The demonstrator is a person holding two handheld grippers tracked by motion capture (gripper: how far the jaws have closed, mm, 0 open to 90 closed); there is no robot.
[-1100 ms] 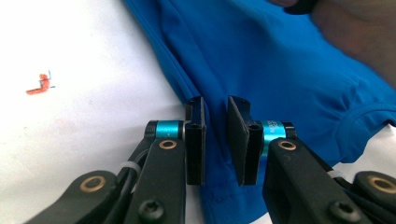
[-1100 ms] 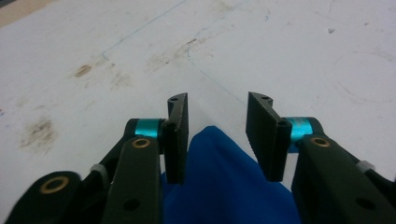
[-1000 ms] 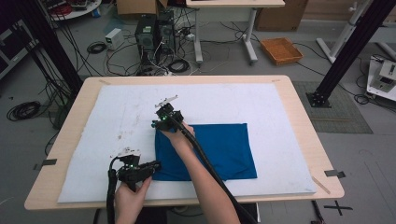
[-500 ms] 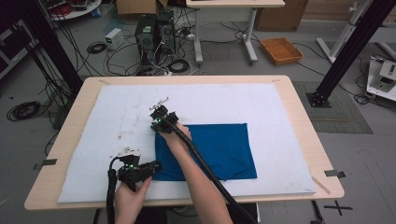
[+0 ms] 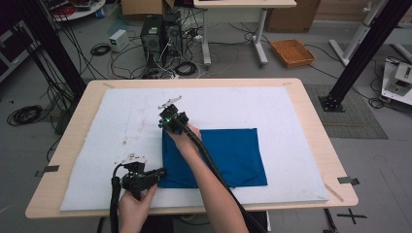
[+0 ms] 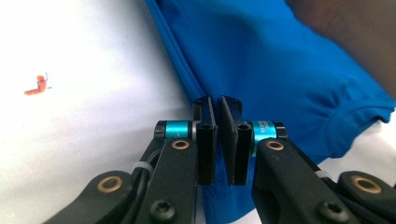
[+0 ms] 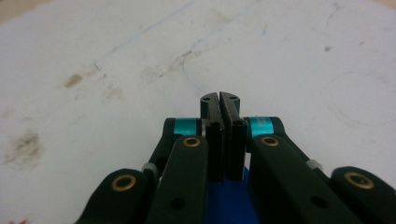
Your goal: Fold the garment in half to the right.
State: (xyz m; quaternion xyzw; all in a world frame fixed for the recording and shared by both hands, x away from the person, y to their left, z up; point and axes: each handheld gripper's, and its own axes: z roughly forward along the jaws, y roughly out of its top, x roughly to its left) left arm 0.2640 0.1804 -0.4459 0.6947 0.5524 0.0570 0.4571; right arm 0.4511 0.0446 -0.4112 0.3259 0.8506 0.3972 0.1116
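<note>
cloth (image 5: pixel 233 155) between both tools, left tool (image 6: pixel 218 119) pinching its hem, right tool (image 7: pixel 219 105) at far corner

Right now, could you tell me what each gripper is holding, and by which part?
Both hold the blue cloth: the left gripper is shut on its near-left edge, the right gripper on its far-left corner.

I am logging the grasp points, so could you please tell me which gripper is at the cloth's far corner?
The right gripper, at the far left corner of the blue cloth; the left gripper is at its near left corner.
</note>
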